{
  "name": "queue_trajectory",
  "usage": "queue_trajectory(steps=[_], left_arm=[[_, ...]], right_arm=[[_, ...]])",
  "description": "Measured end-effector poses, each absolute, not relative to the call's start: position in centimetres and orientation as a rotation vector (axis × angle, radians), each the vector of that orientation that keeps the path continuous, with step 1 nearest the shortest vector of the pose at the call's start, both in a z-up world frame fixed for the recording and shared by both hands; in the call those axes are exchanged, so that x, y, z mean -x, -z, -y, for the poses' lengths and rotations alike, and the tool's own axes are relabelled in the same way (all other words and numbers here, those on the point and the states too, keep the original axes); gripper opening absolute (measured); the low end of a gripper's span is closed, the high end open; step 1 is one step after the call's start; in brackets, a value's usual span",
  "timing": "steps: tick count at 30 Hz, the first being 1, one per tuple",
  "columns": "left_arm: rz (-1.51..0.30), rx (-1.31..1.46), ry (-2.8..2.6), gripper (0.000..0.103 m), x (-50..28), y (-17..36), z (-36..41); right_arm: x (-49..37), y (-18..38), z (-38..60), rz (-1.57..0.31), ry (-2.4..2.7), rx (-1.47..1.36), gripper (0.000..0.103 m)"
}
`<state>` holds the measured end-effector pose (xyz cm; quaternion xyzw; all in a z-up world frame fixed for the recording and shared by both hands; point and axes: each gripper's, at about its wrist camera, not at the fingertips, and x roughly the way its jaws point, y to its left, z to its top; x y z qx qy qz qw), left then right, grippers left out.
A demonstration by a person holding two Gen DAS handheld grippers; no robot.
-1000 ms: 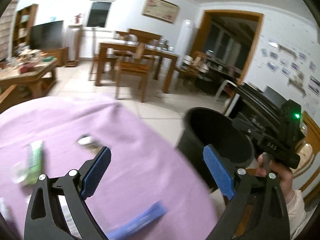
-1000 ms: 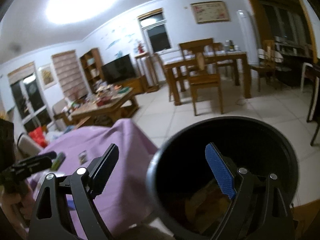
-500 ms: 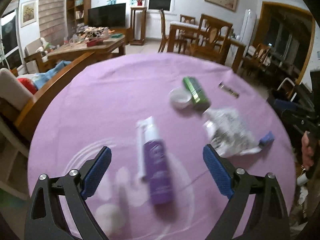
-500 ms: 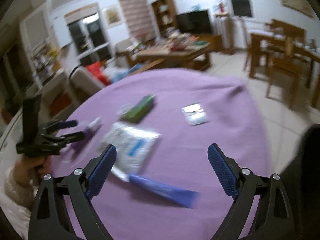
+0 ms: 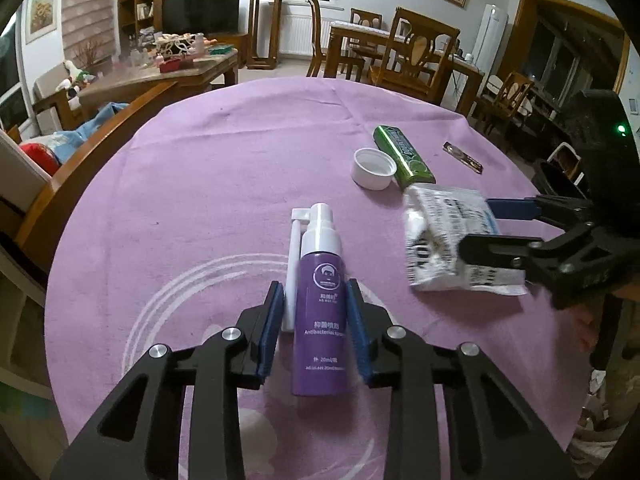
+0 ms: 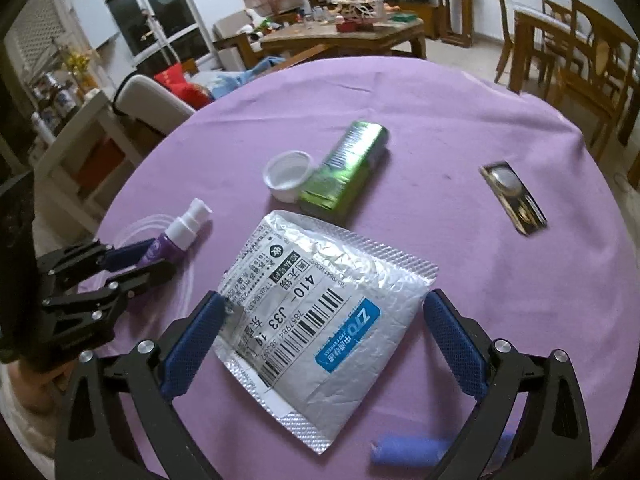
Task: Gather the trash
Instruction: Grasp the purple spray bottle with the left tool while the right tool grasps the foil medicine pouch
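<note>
A round table under a soft purple tablecloth (image 5: 192, 184) is sitting in a living-dining room with wooden dining chairs (image 5: 416, 56), a cluttered coffee table (image 5: 168, 68) and a dark TV (image 5: 200, 10). The left gripper (image 5: 314, 324) is closing its blue ribbed pads against a glossy purple spray bottle (image 5: 320, 320) with a white nozzle, lying flat on the cloth; the right gripper (image 6: 324, 340) is standing wide open, straddling a crinkled silver bubble mailer (image 6: 320, 312) with a barcode label, gripping nothing. Lying beyond are a white round cap (image 6: 288, 174) touching a shiny green gum pack (image 6: 344, 172), a dark flat wrapper (image 6: 514, 198) well apart, and a blue tube (image 6: 408, 450) near the right gripper.
</note>
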<state>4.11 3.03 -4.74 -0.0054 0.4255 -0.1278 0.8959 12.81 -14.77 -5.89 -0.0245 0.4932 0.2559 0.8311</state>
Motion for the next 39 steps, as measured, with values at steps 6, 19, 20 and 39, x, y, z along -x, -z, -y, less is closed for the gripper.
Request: queue_trajectory(steps=[6,19,20,39], left_arm=[[-0.866,0.016,0.287,0.031,-3.8,4.6,-3.0],[-0.855,0.059,0.292,0.025,-3.7,4.3,-4.2],[-0.858,0.056,0.292,0.025,-3.7,4.3,-4.1],[-0.799,0.172,0.197,0.025,-4.1,3.1,-8.5]], right_arm=[[-13.1,6.1,13.0,-1.023,-0.595,0.088,0.093],[-12.6,3.9,16.0,-1.004,-0.622,-0.050,0.085],[-12.6,3.8,16.4,-1.000,-0.626,-0.086,0.088],[-12.9,5.7,7.0,-0.983,-0.527,0.168,0.096]])
